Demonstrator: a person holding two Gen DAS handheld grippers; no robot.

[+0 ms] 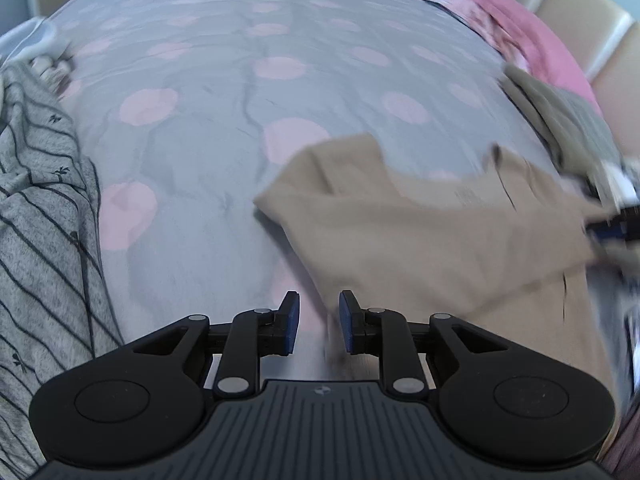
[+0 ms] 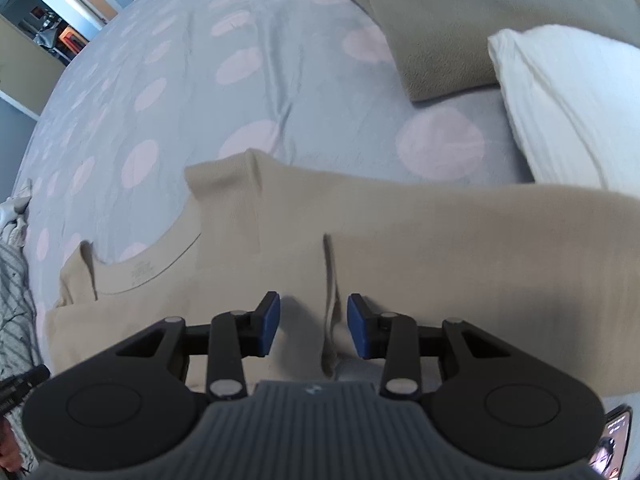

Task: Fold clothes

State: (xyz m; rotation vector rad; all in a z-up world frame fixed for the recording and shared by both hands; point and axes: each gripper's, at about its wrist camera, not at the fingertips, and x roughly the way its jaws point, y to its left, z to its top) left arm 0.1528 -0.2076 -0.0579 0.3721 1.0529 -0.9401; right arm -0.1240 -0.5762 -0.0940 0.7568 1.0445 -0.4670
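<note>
Home bedroom — bed under dotted grey sheet (image 1: 224, 128), white pillow (image 2: 572, 100), scattered clothes

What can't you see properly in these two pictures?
- Left wrist view: the right gripper at the right edge is smeared by motion blur.
- Right wrist view: the print under the collar of the beige shirt is too small to read.
- Right wrist view: the phone is cut off by the bottom-right corner.
- Left wrist view: the striped grey garment runs off the left edge.

striped garment (image 1: 40, 208) cropped, phone (image 2: 614, 446) cropped
</note>
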